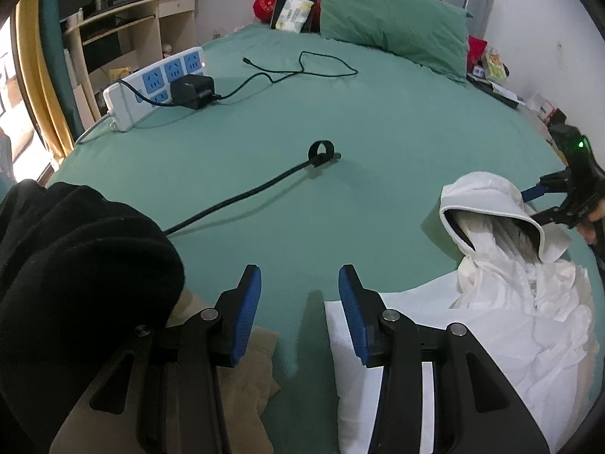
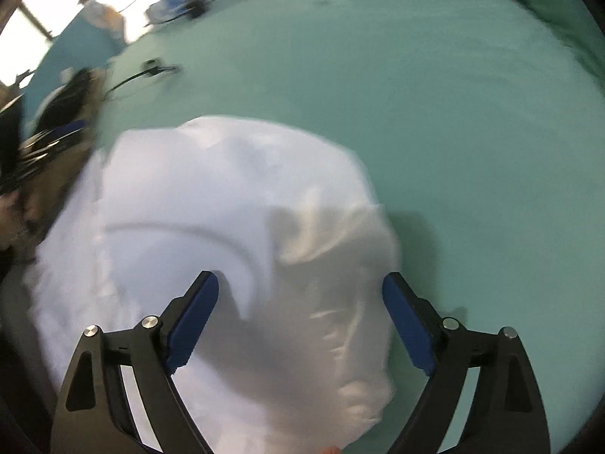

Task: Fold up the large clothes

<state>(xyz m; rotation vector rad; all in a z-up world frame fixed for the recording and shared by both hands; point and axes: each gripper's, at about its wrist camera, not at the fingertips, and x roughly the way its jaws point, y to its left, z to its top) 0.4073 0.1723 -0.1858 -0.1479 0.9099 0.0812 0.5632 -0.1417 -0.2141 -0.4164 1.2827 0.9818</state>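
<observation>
A white hooded garment (image 1: 510, 302) lies crumpled at the right of the green bed sheet (image 1: 378, 132), its hood (image 1: 487, 193) standing up and open. My left gripper (image 1: 298, 276) is open over bare sheet, nothing between its blue pads; its right finger hangs above the garment's flat white edge. My right gripper (image 1: 535, 206) sits just behind the hood. In the blurred right wrist view the right gripper (image 2: 302, 295) points down at the white garment (image 2: 234, 208), open wide. The cloth lies under and between the pads, which do not press on it.
A black garment (image 1: 75, 265) and a tan cloth (image 1: 249, 370) lie at the left. A black cable (image 1: 245, 193) crosses the sheet. A white power strip (image 1: 151, 87) with a charger sits at the bed's left edge. A green pillow (image 1: 393, 19) rests by the headboard.
</observation>
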